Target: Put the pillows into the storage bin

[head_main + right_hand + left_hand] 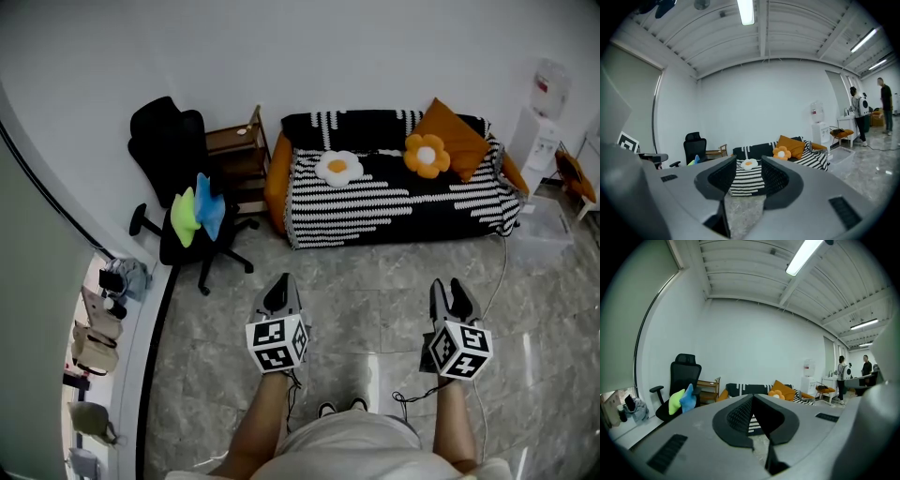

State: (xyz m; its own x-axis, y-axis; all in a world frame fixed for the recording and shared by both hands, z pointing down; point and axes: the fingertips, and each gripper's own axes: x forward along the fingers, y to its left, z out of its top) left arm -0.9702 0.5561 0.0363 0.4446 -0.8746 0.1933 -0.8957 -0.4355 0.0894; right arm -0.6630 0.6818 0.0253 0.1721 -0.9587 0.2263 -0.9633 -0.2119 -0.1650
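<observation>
Pillows [338, 167] sit far off on the sofa [275, 187]. Our left tongs [281, 281] are closed and empty, right tongs [450, 287] parted and empty. Grabbing one might snag the striped throw [384, 202].

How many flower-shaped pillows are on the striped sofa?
2: the white flower pillow left of centre on the sofa, the orange flower pillow to its right. None appear hidden.

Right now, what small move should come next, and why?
Probably step toward the sofa and reach the right claw for the white flower pillow: the claw is empty, far from it, and the pillow shows between its open jaws.
</observation>
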